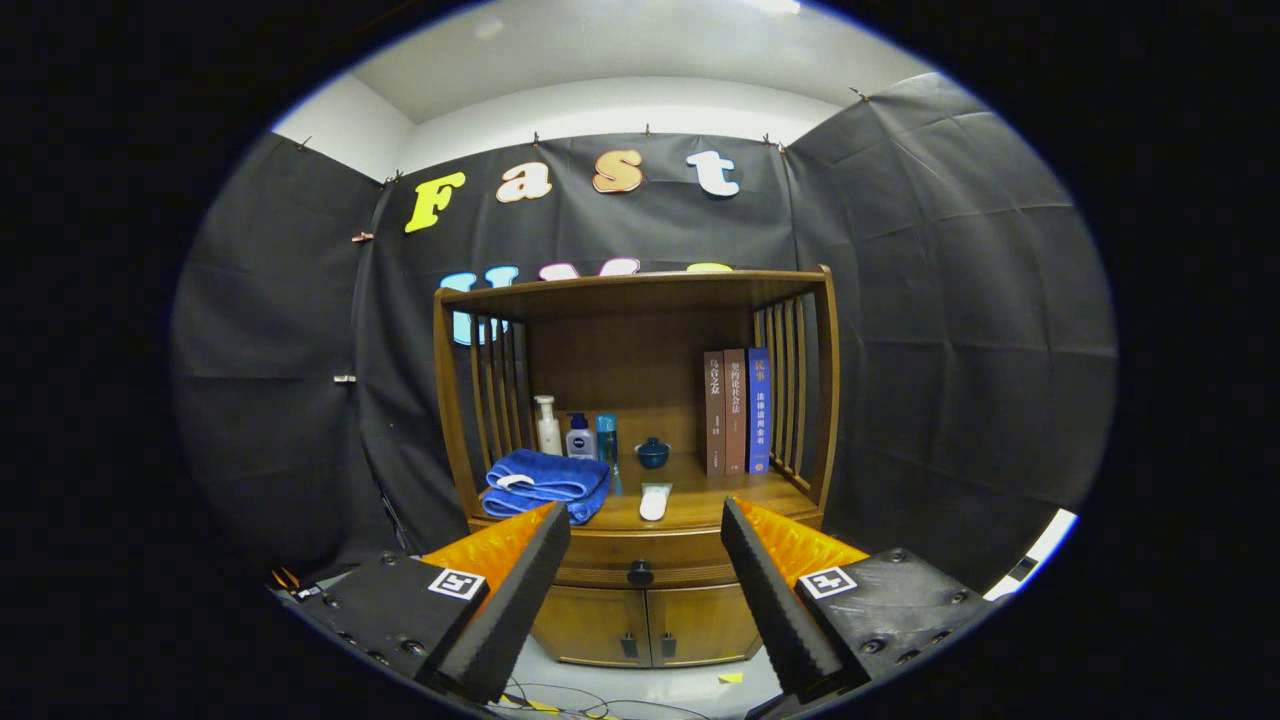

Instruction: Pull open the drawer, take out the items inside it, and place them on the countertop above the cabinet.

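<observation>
A wooden cabinet (pixel 640 470) stands against the booth wall, some way beyond my fingers. Its drawer (pixel 640 560) is pushed in, with a dark round knob (pixel 640 573) on its front showing in the gap between the fingers. The countertop (pixel 700 505) above the drawer holds a folded blue towel (pixel 545 482) and a small white object (pixel 654 501). My gripper (pixel 645 530) is open, its orange-and-black fingers (pixel 520 590) spread wide with nothing between them. What is inside the drawer is hidden.
At the back of the countertop are three bottles (pixel 577 432), a small blue lidded cup (pixel 653 452) and three upright books (pixel 736 411). Two small doors (pixel 645 625) sit below the drawer. Slatted sides and a top shelf (pixel 640 285) enclose the countertop. Cables (pixel 560 700) lie on the floor.
</observation>
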The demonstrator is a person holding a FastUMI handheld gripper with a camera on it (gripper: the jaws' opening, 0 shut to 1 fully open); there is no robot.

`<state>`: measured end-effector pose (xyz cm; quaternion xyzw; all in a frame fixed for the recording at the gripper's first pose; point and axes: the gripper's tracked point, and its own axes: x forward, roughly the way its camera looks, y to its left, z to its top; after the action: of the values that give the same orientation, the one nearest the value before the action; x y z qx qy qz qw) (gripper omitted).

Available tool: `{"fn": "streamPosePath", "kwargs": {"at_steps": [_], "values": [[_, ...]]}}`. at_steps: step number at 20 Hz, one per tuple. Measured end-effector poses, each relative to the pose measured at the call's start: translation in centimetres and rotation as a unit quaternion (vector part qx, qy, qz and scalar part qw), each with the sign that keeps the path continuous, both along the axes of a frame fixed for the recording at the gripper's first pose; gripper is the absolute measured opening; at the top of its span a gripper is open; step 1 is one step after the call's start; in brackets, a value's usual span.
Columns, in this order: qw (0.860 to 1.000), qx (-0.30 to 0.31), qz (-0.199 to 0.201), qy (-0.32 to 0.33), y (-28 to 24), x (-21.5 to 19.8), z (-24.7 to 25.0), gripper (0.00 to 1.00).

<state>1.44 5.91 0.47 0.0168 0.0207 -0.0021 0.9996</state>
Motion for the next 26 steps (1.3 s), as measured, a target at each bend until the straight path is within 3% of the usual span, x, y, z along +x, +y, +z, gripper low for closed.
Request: {"fn": "streamPosePath", "kwargs": {"at_steps": [26], "values": [[0.999,-0.026,0.013,-0.023,2.2,-0.4,1.7,0.98]]}}
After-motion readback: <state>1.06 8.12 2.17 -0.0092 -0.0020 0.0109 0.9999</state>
